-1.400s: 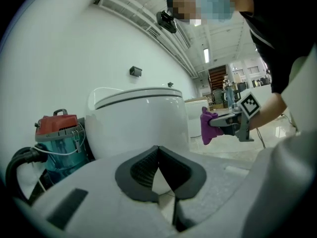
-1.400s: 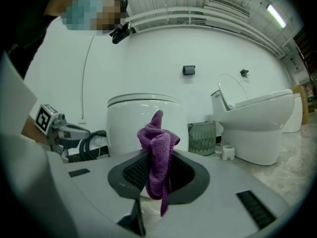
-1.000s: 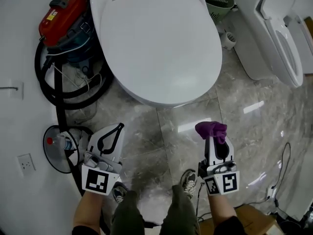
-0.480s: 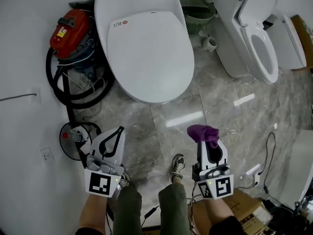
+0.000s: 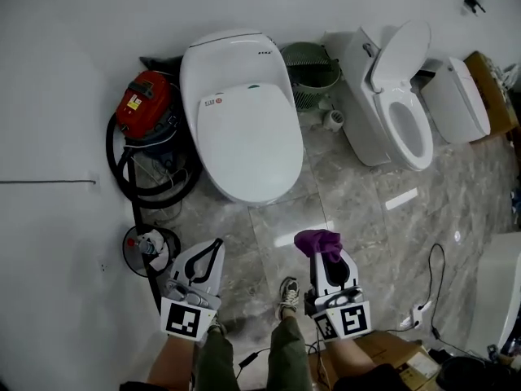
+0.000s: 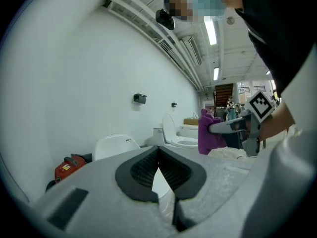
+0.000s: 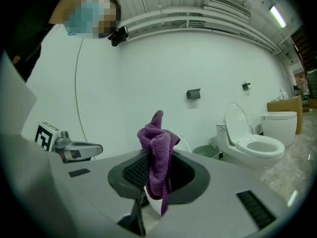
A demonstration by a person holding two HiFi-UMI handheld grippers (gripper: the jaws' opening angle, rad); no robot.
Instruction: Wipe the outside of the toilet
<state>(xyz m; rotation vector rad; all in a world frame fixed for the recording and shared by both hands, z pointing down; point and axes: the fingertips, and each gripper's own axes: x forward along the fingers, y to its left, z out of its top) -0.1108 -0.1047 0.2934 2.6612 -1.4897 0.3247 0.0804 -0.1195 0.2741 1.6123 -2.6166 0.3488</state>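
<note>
Clamping a cloth point(image 5: 316, 240), the right tool point(image 5: 326, 253) hung well short of the toilet point(image 5: 244, 137), wiping apparently unstarted, the left tool point(image 5: 213, 245) closed on nothing.

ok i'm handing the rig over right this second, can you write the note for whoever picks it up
Left gripper: shut, empty.
Right gripper: shut on the purple cloth, which bunches up above the jaws.
The closed-lid toilet stands straight ahead. Both grippers are held short of it, touching nothing. A red vacuum with its hose sits at its left, and a second toilet with its lid up is at its right.
Done: cloth in grip.
To do: the whole outside wipe. The cloth is not on the toilet yet.
</note>
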